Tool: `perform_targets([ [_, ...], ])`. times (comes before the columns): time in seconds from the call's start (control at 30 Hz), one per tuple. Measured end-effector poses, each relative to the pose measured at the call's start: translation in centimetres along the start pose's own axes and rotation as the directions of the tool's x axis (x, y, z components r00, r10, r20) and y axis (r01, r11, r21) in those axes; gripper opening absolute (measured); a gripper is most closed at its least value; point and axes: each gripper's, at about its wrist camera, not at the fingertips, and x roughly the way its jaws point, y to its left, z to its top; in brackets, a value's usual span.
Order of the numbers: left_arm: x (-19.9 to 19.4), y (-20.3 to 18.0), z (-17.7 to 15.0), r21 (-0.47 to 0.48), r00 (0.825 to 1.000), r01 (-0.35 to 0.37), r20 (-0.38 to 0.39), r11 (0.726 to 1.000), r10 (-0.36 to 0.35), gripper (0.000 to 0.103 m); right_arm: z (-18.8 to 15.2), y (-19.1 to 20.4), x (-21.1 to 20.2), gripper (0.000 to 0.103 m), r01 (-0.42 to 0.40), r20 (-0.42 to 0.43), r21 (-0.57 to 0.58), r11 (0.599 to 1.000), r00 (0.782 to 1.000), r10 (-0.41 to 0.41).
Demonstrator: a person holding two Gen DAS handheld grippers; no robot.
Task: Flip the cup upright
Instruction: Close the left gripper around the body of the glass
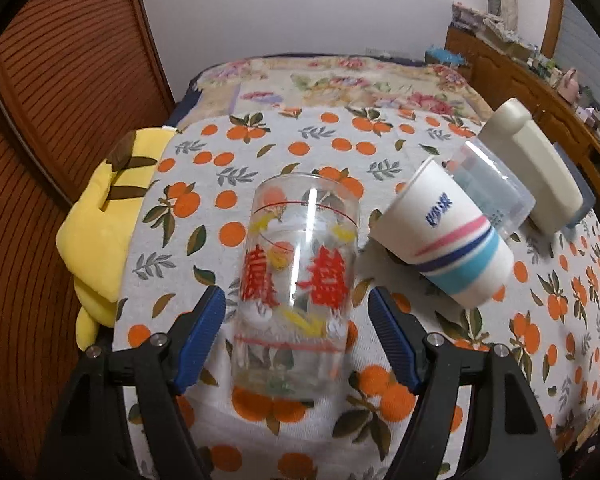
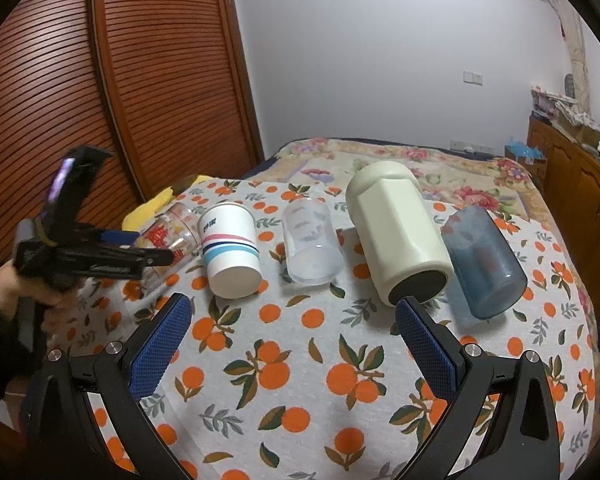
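A clear glass cup [image 1: 296,280] with red characters and yellow marks lies on its side on the orange-print cloth [image 1: 260,148]. My left gripper [image 1: 296,340] is open, with its blue pads on either side of the glass and not touching it. In the right wrist view the same glass [image 2: 172,232] lies at the far left with the left gripper [image 2: 140,254] around it. My right gripper [image 2: 294,332] is open and empty above the cloth near the front.
Also on their sides in a row: a white paper cup [image 2: 232,252] with stripes, a clear plastic cup [image 2: 310,244], a cream mug [image 2: 400,236] and a blue tumbler [image 2: 482,260]. A yellow plush [image 1: 96,232] lies at the left edge. A bed lies behind.
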Motion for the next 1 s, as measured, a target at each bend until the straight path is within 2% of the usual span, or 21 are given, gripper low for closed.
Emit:
perform_targets([
  [0.13, 1.4, 0.1, 0.6, 0.000, 0.999, -0.010, -0.048, 1.000, 0.010, 0.074, -0.1, 0.0, 0.2, 0.103, 0.008, -0.006, -0.007, 1.000, 1.000, -0.008],
  [0.2, 2.0, 0.3, 0.5, -0.002, 0.998, 0.001, -0.064, 1.000, -0.001, 0.063, -0.2, 0.0, 0.4, 0.103, 0.007, -0.014, -0.003, 1.000, 1.000, -0.007],
  [0.27, 2.0, 0.4, 0.4, -0.006, 0.998, 0.014, -0.057, 1.000, -0.014, 0.059, -0.4, 0.0, 0.4, 0.103, 0.008, -0.017, -0.005, 1.000, 1.000, -0.008],
  [0.43, 1.0, 0.6, -0.8, -0.009, 0.999, 0.023, -0.033, 1.000, -0.023, 0.058, -0.9, -0.1, 0.5, 0.103, 0.015, -0.022, -0.010, 1.000, 1.000, -0.015],
  [0.53, -0.7, 0.6, -1.9, -0.008, 0.999, 0.043, 0.007, 0.999, -0.042, 0.057, -1.2, -0.6, 0.2, 0.103, 0.013, -0.020, 0.004, 1.000, 1.000, -0.013],
  [0.73, -5.2, -1.3, -3.7, 0.010, 0.989, 0.125, 0.081, 0.992, -0.126, 0.057, -1.6, -1.6, -1.1, 0.103, 0.023, -0.015, 0.025, 0.999, 1.000, -0.023],
  [0.87, -7.0, -4.4, -4.5, 0.036, 0.977, 0.188, 0.098, 0.982, -0.191, 0.058, -1.7, -2.7, -2.6, 0.103, 0.043, -0.007, 0.035, 0.998, 0.999, -0.042],
  [1.0, -7.7, -7.9, -4.9, 0.049, 0.958, 0.265, 0.103, 0.963, -0.269, 0.058, -2.1, -3.9, -4.0, 0.103, 0.080, 0.000, 0.035, 0.996, 0.997, -0.080],
])
